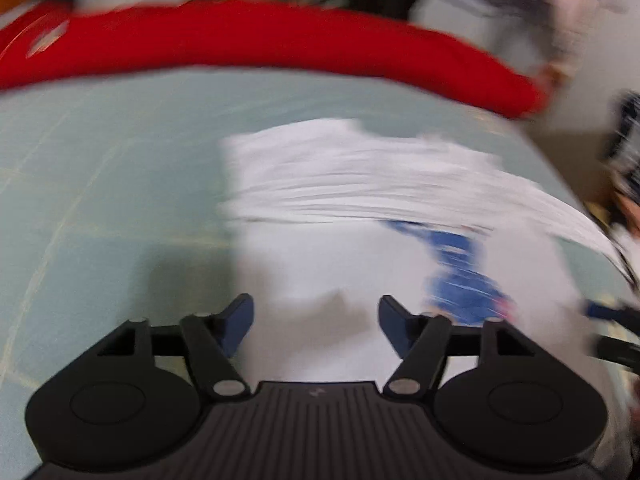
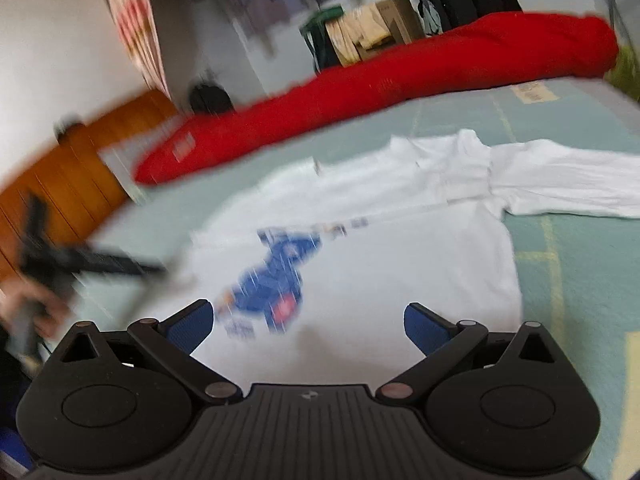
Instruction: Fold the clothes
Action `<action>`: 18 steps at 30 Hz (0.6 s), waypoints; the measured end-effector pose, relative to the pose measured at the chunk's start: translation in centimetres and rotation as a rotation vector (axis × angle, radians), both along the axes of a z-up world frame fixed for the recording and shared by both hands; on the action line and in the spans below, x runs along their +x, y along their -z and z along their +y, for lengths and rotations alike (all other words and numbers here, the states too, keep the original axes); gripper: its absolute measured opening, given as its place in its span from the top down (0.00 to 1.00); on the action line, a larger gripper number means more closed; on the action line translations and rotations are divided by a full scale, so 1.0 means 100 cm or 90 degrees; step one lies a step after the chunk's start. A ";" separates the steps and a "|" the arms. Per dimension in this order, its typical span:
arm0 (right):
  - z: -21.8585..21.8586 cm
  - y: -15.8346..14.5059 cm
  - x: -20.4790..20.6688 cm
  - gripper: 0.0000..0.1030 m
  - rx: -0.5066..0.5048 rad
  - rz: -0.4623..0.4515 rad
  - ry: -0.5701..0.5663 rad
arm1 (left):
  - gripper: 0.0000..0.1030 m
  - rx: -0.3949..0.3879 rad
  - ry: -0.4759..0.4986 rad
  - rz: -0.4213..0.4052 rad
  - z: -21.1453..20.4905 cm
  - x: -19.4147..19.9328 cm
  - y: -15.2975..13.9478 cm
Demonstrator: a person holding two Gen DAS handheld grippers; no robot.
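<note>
One pale green mat (image 2: pixel 580 264) with yellowish lines carries everything. Along its far edge lies one long red bolster (image 2: pixel 360 92), running nearly the mat's full width. One white T-shirt (image 2: pixel 400 256) lies spread in the middle of the mat, near the bolster but apart from it, one sleeve reaching toward the mat's right edge. It bears one blue print (image 2: pixel 276 276) on its front. Two grippers hang over the shirt's near part: the left gripper (image 1: pixel 316 322) with jaws apart and nothing between them, the right gripper (image 2: pixel 308 326) likewise parted and empty. Both views are blurred.
</note>
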State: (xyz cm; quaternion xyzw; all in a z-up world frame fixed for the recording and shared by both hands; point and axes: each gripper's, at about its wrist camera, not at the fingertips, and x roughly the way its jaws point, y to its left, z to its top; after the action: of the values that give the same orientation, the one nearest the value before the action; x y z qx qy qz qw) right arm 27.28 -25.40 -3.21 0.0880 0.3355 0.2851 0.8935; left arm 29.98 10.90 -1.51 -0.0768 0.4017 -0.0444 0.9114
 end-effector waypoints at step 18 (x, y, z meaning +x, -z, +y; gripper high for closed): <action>0.048 0.049 -0.084 0.00 -0.182 -0.042 0.066 | 0.20 0.063 0.037 -0.054 -0.053 -0.140 0.063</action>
State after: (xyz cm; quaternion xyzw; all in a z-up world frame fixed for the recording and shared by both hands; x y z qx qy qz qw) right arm 18.83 -20.64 -8.14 -0.0324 0.3382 0.1904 0.9210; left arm 15.95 5.57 -7.80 -0.0183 0.3666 -0.0541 0.9286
